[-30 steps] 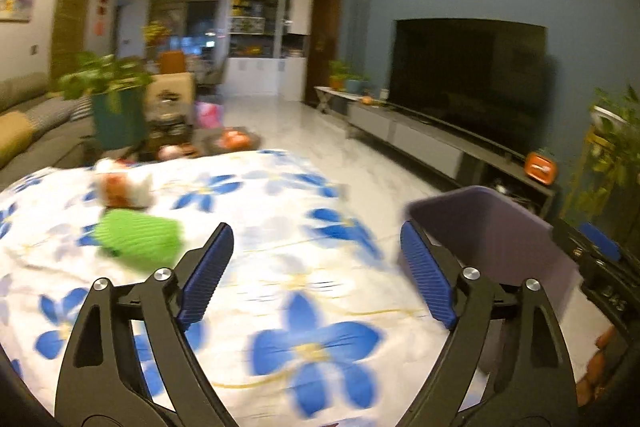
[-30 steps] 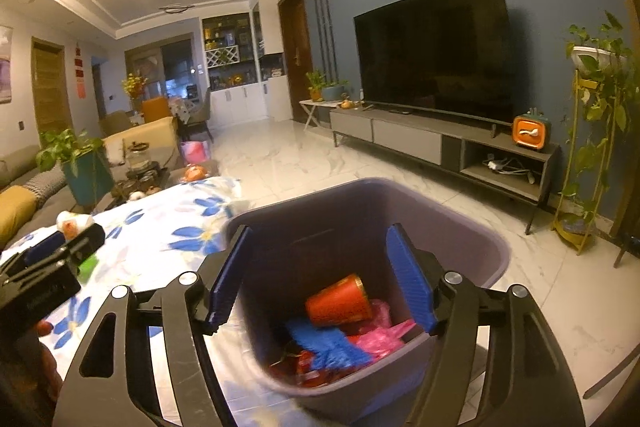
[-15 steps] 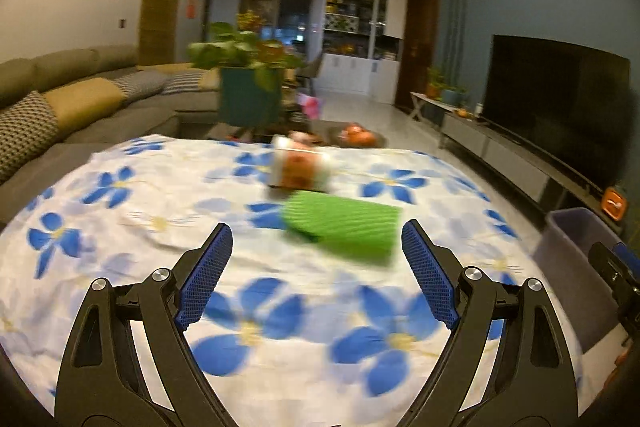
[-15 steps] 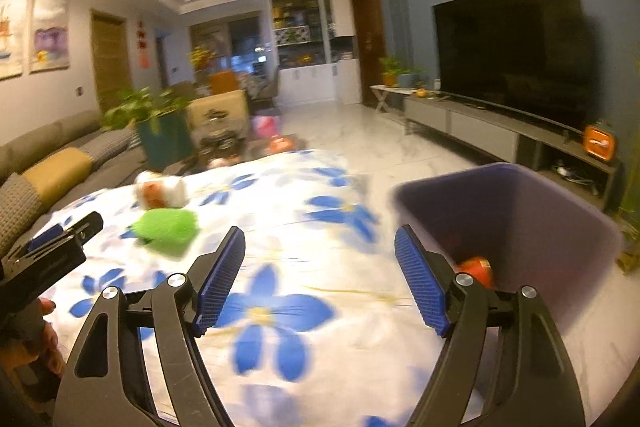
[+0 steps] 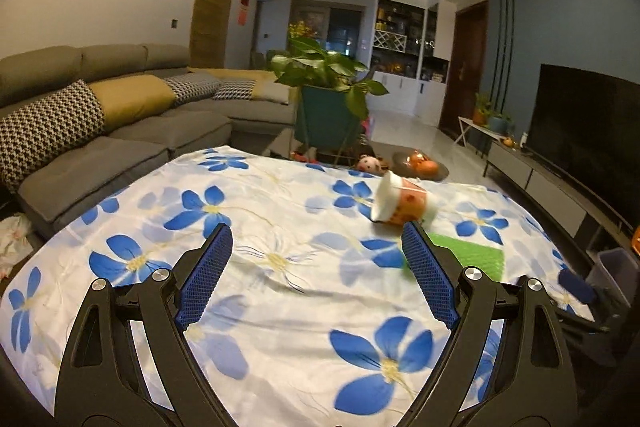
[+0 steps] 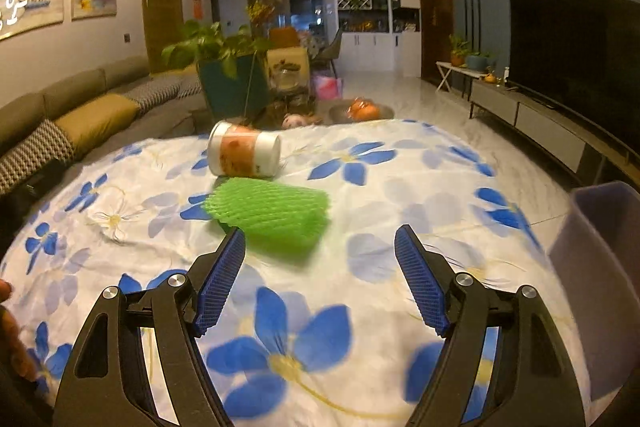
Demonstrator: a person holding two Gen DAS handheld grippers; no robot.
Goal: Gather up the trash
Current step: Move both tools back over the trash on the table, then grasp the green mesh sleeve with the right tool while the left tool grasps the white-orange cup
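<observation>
Both the left gripper [image 5: 316, 267] and the right gripper [image 6: 320, 275] hang spread wide and hold nothing above the flowered tablecloth [image 6: 360, 307]. Just past the right gripper's fingers lies the green foam net [image 6: 272, 215], and just behind it a paper cup [image 6: 244, 154] rests on its side. The grey bin [image 6: 600, 267] stands at the table's right edge, its contents hidden; a potted plant [image 6: 224, 67] and sofa [image 5: 120, 123] stand farther back.
</observation>
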